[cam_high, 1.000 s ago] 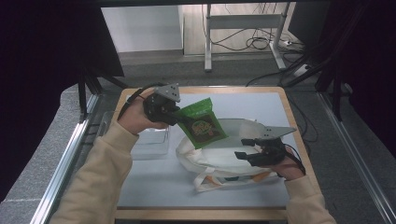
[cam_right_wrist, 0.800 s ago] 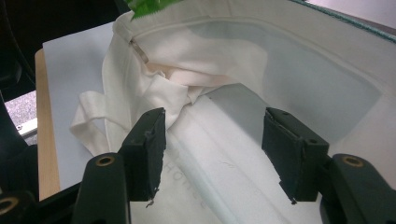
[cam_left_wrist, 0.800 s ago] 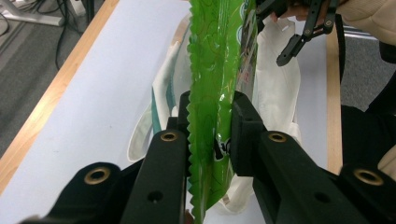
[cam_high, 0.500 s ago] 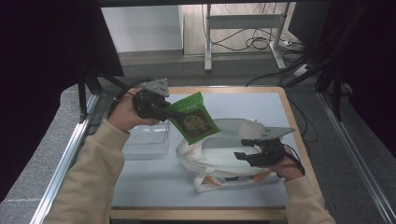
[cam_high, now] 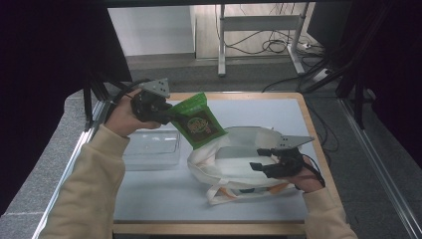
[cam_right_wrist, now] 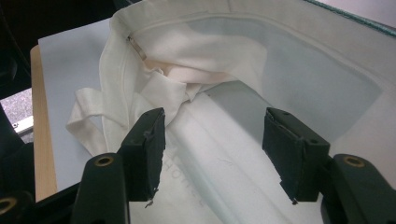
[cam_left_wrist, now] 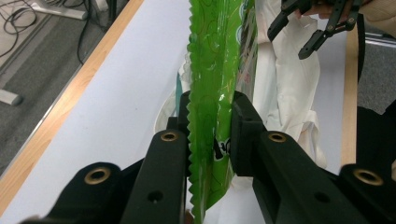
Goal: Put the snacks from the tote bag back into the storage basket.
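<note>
A green packet (cam_high: 196, 121) is clamped between the jaws of the left gripper (cam_high: 166, 112), held above the table (cam_high: 164, 204) at its left rear, over the near edge of a clear tray (cam_high: 151, 148) and just beside the mouth of a white cloth bag (cam_high: 234, 167). In the left gripper view the packet (cam_left_wrist: 219, 79) is seen edge-on, its serrated seam running between the pads; the bag (cam_left_wrist: 285, 88) lies beyond, and the right gripper (cam_left_wrist: 313, 23) is seen farther off, jaws spread. From the high view the right gripper (cam_high: 263, 167) is seen resting at the bag's right side, apart from the packet. In the right gripper view the jaws are wide apart and nothing is held; the bag's open mouth (cam_right_wrist: 261, 60) and a loose strap (cam_right_wrist: 88, 116) are seen between and past them. Bare table is left in front of the bag and behind it; the wooden edge (cam_high: 209, 228) runs close to the bag's handles.
</note>
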### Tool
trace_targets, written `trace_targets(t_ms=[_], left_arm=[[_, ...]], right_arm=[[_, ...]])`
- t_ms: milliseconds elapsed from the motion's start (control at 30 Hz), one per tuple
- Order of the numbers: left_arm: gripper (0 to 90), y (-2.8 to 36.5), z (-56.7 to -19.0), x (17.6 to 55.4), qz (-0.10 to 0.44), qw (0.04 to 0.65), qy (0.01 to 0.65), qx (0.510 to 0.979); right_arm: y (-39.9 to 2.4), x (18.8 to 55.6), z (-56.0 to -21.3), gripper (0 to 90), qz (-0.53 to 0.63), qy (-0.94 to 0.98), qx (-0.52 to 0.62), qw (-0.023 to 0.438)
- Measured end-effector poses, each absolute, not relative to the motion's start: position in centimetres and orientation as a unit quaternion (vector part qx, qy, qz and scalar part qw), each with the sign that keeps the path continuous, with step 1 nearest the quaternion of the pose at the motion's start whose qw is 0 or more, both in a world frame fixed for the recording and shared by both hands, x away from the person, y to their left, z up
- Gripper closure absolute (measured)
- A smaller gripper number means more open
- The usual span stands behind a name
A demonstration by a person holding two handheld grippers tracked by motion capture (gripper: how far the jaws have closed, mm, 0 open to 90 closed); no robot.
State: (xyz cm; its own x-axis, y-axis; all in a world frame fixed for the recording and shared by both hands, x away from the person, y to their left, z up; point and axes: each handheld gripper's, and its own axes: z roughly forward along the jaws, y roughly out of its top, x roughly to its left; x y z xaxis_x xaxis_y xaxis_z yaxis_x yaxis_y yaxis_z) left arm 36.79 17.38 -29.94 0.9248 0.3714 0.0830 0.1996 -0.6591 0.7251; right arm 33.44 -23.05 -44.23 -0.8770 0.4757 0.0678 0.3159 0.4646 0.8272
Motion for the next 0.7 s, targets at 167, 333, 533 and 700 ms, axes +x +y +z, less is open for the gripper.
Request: trace_targets(t_ms=[167, 333, 533, 700], left_arm=[[78.3, 18.1, -29.8, 36.9, 0.116, 0.38, 0.166, 0.903], [78.3, 19.0, -29.7, 37.1, 0.118, 0.38, 0.176, 0.9], [78.3, 20.0, -29.7, 37.4, 0.12, 0.379, 0.185, 0.899], [78.3, 20.6, -29.7, 37.7, 0.124, 0.372, 0.192, 0.9]], right_arm=[[-23.1, 33.4, -44.3, 38.4, 0.462, 0.85, 0.237, 0.088], [-23.1, 33.5, -44.2, 37.7, 0.462, 0.849, 0.241, 0.089], [-23.1, 33.4, -44.3, 37.2, 0.462, 0.848, 0.242, 0.088], [-23.0, 33.5, -44.3, 36.9, 0.46, 0.849, 0.243, 0.089]])
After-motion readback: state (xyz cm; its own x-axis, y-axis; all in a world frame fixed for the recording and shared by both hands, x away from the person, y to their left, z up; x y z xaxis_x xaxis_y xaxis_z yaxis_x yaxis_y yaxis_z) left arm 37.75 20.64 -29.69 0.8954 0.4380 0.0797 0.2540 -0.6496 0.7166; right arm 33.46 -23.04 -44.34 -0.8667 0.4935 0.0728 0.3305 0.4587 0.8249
